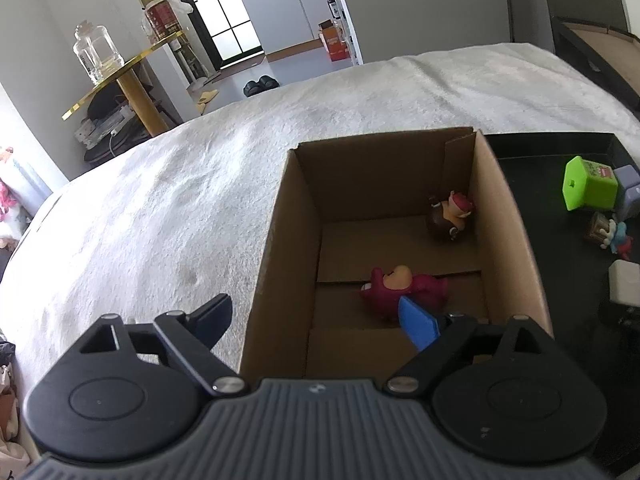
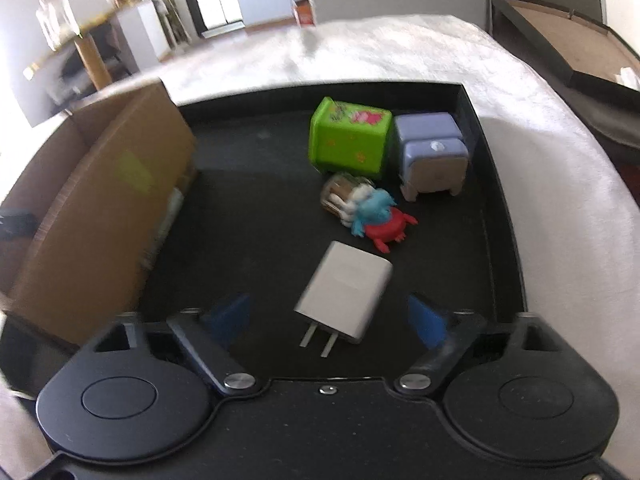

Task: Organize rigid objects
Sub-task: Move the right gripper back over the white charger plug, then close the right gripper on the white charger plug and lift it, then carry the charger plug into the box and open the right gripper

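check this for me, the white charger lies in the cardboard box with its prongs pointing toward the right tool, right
Not quite. The white charger lies in the black tray, not the cardboard box, as the right wrist view shows. Its prongs do point toward the right tool.

We see our left gripper [image 1: 318, 320] with its jaws wide apart and empty, straddling the near left wall of the cardboard box [image 1: 272, 240], which stands on a white cloth [image 1: 160, 200]. Inside lie a magenta bear figure [image 1: 404, 288] and, in the far right corner, a brown figure [image 1: 450, 216]. Right of it, a black tray [image 1: 560, 148] holds a green cube [image 1: 588, 184] and a white block [image 1: 624, 282].
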{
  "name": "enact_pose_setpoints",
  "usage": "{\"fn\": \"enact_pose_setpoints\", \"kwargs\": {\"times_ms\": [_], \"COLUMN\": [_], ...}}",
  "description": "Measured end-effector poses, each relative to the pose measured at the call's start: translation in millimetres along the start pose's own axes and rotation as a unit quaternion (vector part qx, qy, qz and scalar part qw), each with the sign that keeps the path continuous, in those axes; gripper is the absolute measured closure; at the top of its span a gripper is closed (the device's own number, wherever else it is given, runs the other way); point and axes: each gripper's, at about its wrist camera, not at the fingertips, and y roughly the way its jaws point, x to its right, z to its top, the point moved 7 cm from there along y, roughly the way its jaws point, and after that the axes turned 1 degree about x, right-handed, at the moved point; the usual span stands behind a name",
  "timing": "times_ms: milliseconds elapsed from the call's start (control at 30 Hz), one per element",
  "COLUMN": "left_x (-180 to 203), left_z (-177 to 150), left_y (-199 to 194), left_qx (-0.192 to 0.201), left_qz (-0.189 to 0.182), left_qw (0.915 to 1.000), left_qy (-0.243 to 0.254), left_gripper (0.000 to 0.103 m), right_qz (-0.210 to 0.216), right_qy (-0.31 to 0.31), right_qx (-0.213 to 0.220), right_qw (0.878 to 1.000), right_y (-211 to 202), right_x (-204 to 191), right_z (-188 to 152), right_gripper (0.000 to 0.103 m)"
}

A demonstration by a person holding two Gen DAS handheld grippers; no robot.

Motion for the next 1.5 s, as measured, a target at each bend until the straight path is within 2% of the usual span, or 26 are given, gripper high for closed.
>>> {"fn": "enact_pose_setpoints", "kwargs": {"times_ms": [100,233,533,800,1267,1500], "left_x": [2.3,1.1,0.6,-3.6,-17.6,-22.7], "left_z": [0.3,2.8,1.8,1.2,-4.0,-8.1], "left_y": [3.3,3.5,0.2,0.5,6.0,5.4], "left_qx": [-0.004,-0.003,-0.001,0.001,-0.001,0.011], "left_qz": [0.002,0.006,0.008,0.002,-0.017,-0.026], "left_qw": [1.0,1.0,1.0,1.0,0.9994,0.9989], "left_qy": [0.006,0.0,0.001,-0.004,-0.031,-0.038], "left_gripper": [0.013,0.013,0.013,0.013,0.013,0.013], "right_qz": [-0.02,-0.009,-0.011,0.002,0.029,0.038], "right_qy": [-0.013,0.0,0.006,-0.013,-0.034,-0.061], "right_qx": [0.005,0.0,0.01,0.044,0.096,0.128], "right_qw": [1.0,1.0,1.0,0.999,0.994,0.989], "right_y": [-0.8,-4.9,-14.7,-25.1,-48.2,-61.4], "right_x": [0.5,6.3,11.7,4.5,-29.3,-52.4], "right_z": [1.0,-0.3,1.1,16.0,50.0,68.8], "right_gripper": [0.059,0.062,0.064,0.065,0.066,0.065]}}
